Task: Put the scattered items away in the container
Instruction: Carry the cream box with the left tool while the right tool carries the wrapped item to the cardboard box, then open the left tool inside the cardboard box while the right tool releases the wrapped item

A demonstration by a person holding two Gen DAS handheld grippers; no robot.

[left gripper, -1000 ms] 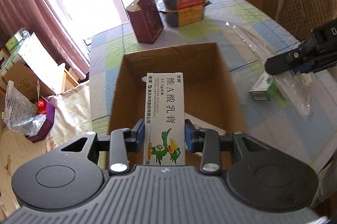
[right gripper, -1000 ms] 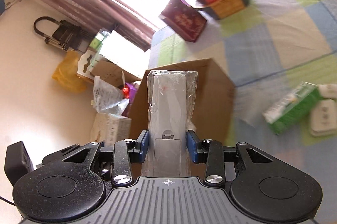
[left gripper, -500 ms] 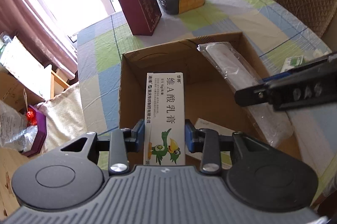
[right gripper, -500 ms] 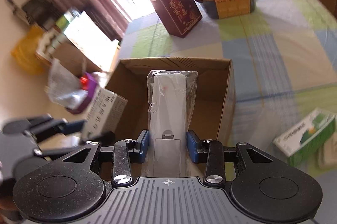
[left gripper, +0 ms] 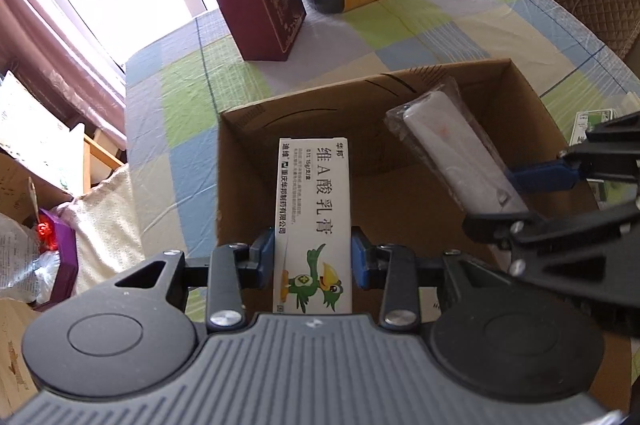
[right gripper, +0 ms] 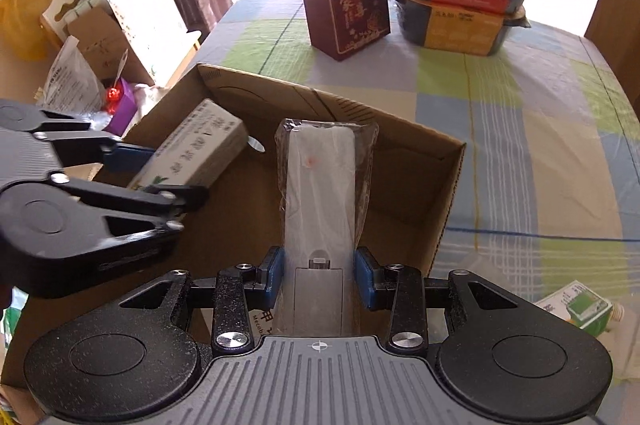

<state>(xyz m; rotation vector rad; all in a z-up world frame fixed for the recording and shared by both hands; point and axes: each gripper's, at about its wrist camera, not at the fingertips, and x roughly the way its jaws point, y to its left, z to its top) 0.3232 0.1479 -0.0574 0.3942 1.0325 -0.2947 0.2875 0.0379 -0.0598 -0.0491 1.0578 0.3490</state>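
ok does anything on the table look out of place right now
Only one leftover: a green and white carton still lies on the tablecloth, outside the cardboard box. Nothing looks spilled or damaged.

left hand-held gripper [left gripper: 313, 257]: blue pads pressed against both long sides of the ointment carton [left gripper: 313, 221], carton pointing forward over the cardboard box [left gripper: 400, 81]. right hand-held gripper [right gripper: 319, 281]: pads clamped on the lower end of the bagged white remote [right gripper: 320, 193], also over the cardboard box. the two sit side by side, close, not touching.
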